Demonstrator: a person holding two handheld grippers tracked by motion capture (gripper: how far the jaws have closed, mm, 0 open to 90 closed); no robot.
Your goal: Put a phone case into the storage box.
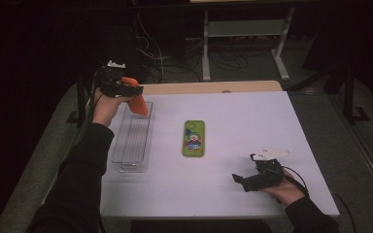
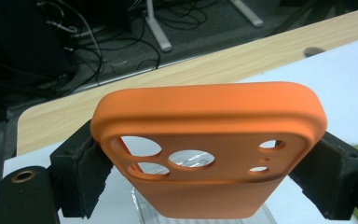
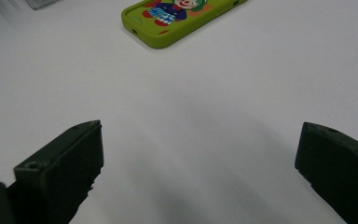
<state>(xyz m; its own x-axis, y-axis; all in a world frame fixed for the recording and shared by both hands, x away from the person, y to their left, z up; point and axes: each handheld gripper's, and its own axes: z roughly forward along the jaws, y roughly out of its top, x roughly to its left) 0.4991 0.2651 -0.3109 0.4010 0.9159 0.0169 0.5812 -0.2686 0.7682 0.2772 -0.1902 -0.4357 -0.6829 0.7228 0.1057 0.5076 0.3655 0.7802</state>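
Left claw [image 1: 138, 91] is clamping the orange phone case [image 2: 209, 144] edge-on above the clear tray's [image 1: 132, 141] far end; possibly tilting, it risks catching the rim. Right claw [image 1: 240, 180] is resting open on the desk [image 1: 243, 126].

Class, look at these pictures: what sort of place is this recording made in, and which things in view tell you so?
Probably a lab or workshop test bench, not a home. A white table stands on a grey floor, loose cables trail around a metal frame stand behind it, and the surroundings are dark.
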